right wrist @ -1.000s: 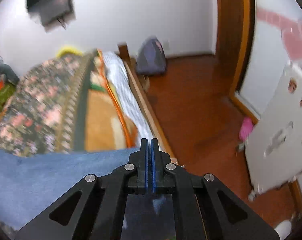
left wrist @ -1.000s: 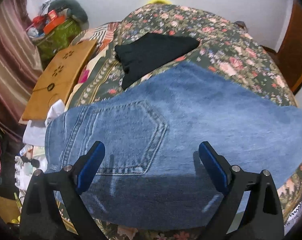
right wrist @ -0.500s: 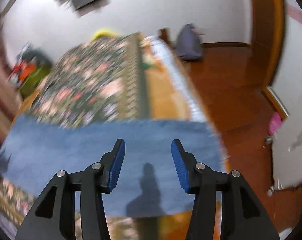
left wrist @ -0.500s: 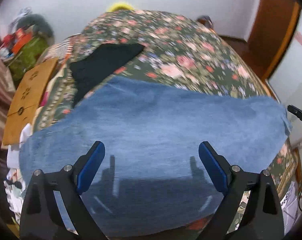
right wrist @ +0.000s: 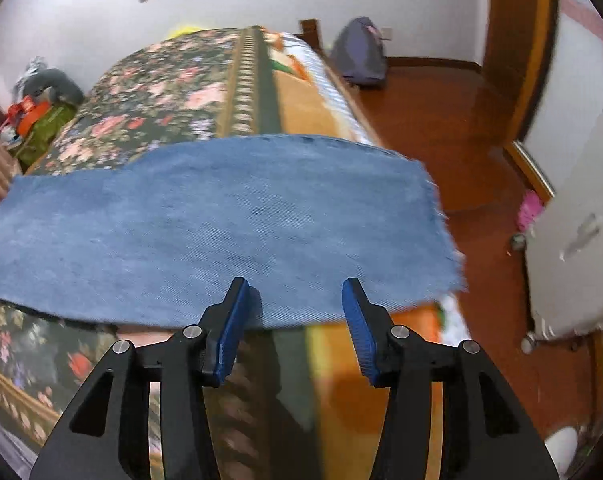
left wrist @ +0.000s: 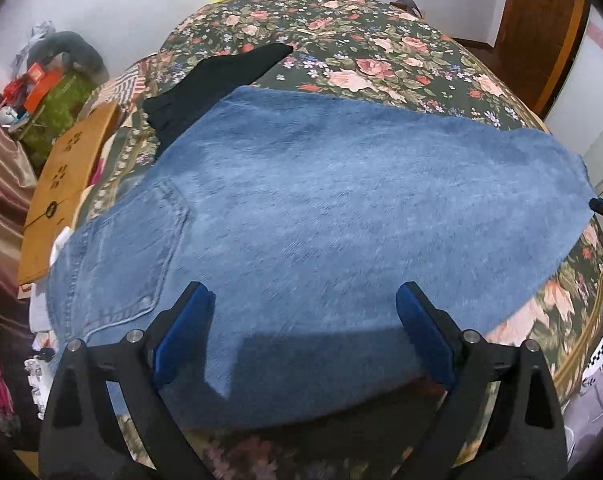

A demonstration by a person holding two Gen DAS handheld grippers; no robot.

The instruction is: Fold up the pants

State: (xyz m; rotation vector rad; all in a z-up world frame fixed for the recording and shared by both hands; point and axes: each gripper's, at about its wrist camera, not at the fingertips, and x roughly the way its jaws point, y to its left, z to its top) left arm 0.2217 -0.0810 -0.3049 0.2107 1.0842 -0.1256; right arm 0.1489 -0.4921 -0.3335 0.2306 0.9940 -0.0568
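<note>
Blue jeans (left wrist: pixel 321 216) lie flat across the floral bedspread (left wrist: pixel 381 52), folded lengthwise w/ a back pocket (left wrist: pixel 137 256) facing up at the waist end, on the left in the left wrist view. Leg end reaches the bed's right side; in the right wrist view the same jeans (right wrist: pixel 229 232) run across the frame, frayed hem (right wrist: pixel 441 220) hanging just over the bed edge above the wooden floor (right wrist: pixel 441 120). Left gripper (left wrist: pixel 305 332) hovers over the near edge of the denim, jaws wide apart, nothing between them; its blue pads (left wrist: pixel 185 332) sit above the fabric, can't tell if touching. Right gripper (right wrist: pixel 297 328) is also spread apart, empty, at the near edge of the leg part, pads (right wrist: pixel 231 332) just at the denim's border. A black garment (left wrist: pixel 221 80) lies on the bedspread behind the jeans, partly tucked under their far edge. Left of the bed: a wooden board (left wrist: pixel 69 184) w/ cut-out marks leans beside the mattress, clutter w/ a green bag (left wrist: pixel 57 104) further back. In the right view a grey-purple backpack (right wrist: pixel 361 56) sits on the floor by the far wall, a white cabinet (right wrist: pixel 573 240) stands at right.
</note>
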